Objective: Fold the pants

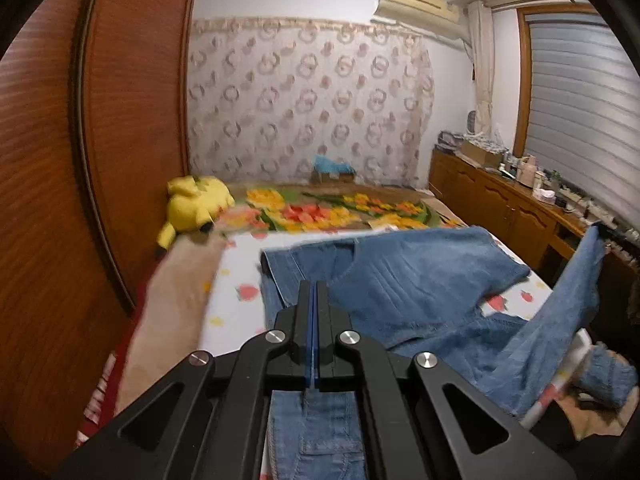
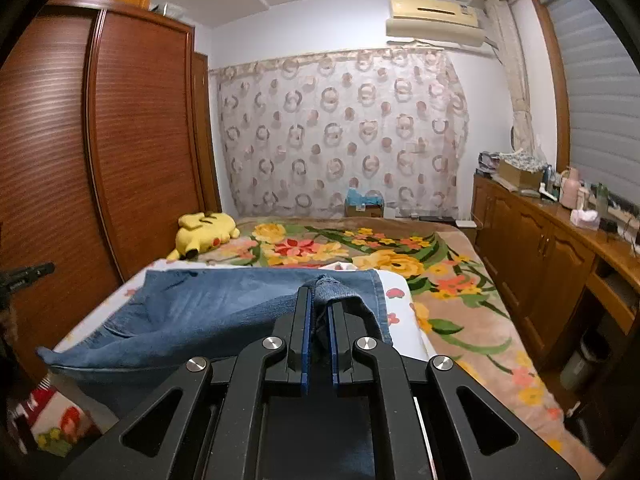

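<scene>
A brown louvred wardrobe [image 2: 120,140] lines the left wall. A circle-patterned sheer curtain [image 2: 340,132] covers the far wall beneath an air conditioner [image 2: 434,16]. Right, a cluttered wooden sideboard [image 2: 540,240] runs below a shuttered window [image 2: 600,100].

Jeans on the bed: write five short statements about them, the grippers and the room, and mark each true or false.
1. The left gripper is shut on the jeans. True.
2. The right gripper hangs open with nothing in it. False: it pinches a bunched fold of denim.
3. A yellow plush toy lies at the far left of the bed, by the wardrobe. True.
4. The jeans are black. False: they are blue denim.
5. An air conditioner is mounted high on the far wall. True.
</scene>
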Motion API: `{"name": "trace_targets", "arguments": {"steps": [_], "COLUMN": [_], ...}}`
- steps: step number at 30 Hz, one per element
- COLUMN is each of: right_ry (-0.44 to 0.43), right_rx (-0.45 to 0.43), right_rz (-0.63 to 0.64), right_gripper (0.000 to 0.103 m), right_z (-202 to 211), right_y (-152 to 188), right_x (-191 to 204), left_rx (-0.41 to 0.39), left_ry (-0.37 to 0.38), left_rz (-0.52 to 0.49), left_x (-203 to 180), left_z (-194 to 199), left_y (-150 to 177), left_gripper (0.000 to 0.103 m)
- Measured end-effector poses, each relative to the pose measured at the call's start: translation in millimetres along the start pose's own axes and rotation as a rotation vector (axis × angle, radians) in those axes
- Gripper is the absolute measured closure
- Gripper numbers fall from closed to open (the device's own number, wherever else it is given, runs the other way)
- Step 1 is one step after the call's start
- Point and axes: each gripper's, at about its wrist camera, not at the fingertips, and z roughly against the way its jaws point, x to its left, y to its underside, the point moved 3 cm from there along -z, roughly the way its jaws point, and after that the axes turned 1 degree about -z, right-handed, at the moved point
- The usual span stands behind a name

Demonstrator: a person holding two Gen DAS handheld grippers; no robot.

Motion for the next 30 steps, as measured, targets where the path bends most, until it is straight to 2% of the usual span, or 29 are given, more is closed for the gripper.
{"name": "trace_targets", "arguments": {"steps": [3, 5, 7, 8, 9, 10, 13, 17, 23, 30], "right_ry": [-0.003, 0.000, 0.010, 0.025, 0.036, 0.041, 0.055, 0.116, 0.190, 0.211], "right_rx": [0.024, 0.042, 0.060, 0.072, 0.084, 0.096, 0.129, 0.169, 0.282, 0.319], "right_rz": [0.003, 0.006, 0.018, 0.029, 0.036, 0.036, 0.006, 0.007, 0.024, 0.042], "right_gripper": [0.096, 0.096, 0.096, 0.096, 0.096, 0.096, 0.096, 0.096, 0.097, 0.097], "right_z": [-3.4, -8.9, -15.0, -18.8, -24.2, -30.5, -53.8, -89.0, -135.2, -132.5], "right_y": [7.0, 4.2, 5.1, 5.6, 3.1, 1.8, -5.8, -14.7, -10.7, -9.7], "right_x": [1.3, 2.4, 4.1, 5.2, 6.7, 6.9, 3.1, 3.2, 5.7, 21.0], "left_rx": [0.028, 0.056, 0.078, 0.085, 0.089, 0.091, 0.105, 0.115, 0.116, 0.150], "left_ry": [-0.030, -0.014, -0.022, -0.027, -0.028, -0.023, -0.027, -0.031, -0.006, 0.047], "left_rz": [-0.012, -0.014, -0.032, -0.039, -0.040, -0.039, -0.039, -0.013, 0.001, -0.007], "left_x": [4.6, 6.9, 7.2, 8.6, 9.5, 11.0, 16.7, 26.6, 31.7, 23.2], "left_z": [2.8, 6.2, 10.7, 14.5, 16.4, 20.5, 27.7, 32.3, 31.9, 16.2], "left_y": [14.6, 26.6, 37.0, 42.5, 44.9, 49.4, 58.5, 68.3, 75.3, 82.6], "left_gripper": [0.101, 0.091, 0.071, 0.067, 0.057, 0.054, 0.053, 0.053, 0.053, 0.053]}}
